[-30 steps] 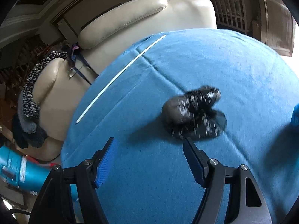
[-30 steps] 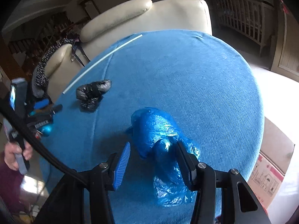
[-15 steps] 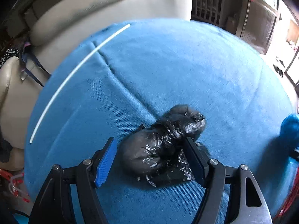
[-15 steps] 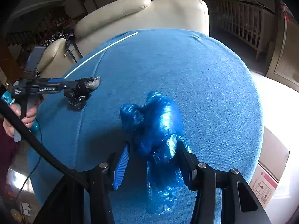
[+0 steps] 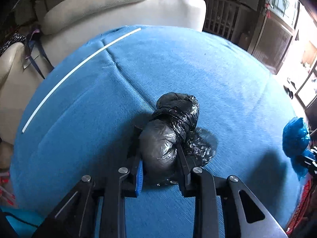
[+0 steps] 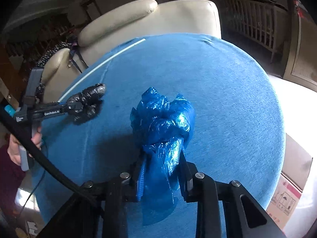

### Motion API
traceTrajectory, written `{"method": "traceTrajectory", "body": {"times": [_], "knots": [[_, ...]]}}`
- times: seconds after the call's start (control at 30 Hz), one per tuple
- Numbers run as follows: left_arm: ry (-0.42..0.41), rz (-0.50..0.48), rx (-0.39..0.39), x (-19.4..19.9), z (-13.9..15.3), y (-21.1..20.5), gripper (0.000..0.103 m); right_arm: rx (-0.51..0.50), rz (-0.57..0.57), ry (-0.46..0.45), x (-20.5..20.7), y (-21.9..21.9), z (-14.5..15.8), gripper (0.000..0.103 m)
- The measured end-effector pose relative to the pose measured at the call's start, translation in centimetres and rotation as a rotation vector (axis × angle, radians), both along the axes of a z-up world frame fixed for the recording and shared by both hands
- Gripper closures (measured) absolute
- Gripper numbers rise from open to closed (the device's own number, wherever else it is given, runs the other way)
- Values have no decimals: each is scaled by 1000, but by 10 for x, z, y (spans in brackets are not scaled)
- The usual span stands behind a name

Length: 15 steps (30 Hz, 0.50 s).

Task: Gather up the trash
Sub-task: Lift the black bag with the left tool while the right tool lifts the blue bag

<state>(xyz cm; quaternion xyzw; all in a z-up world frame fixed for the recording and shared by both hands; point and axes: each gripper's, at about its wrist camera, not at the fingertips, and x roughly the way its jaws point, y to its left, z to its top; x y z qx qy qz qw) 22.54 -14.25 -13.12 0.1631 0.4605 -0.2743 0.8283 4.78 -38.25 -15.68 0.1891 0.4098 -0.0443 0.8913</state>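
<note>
With both bags pinched, lift comes next.
Left gripper (image 5: pixel 159 158) has just clamped the knotted black bag (image 5: pixel 170 127); right gripper (image 6: pixel 161 170) has just clamped the blue bag (image 6: pixel 162 123), both pointing away from jaws.

Two knotted bags (image 6: pixel 162 119) (image 6: pixel 87 103) lie well apart on the tabletop (image 6: pixel 227 99), a rod (image 5: pixel 79 67) along its far-left edge, an armchair (image 5: pixel 122 8) behind.

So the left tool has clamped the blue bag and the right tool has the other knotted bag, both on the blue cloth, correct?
Not quite: the colours are swapped. In the left wrist view, the left tool is clamped on the black bag. In the right wrist view, the right tool grips the blue bag. Both knotted bags do sit on the blue cloth.
</note>
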Motion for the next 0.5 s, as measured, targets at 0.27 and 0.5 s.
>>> {"method": "traceTrajectory", "body": {"times": [0.27,0.5], "knots": [[-83,27,-3,-65,28,24,74,44,32,-93,-32,28,27,74],[-118,71,-58,-116,58,46,74,77,60,-183,-70,50,56,74]]}}
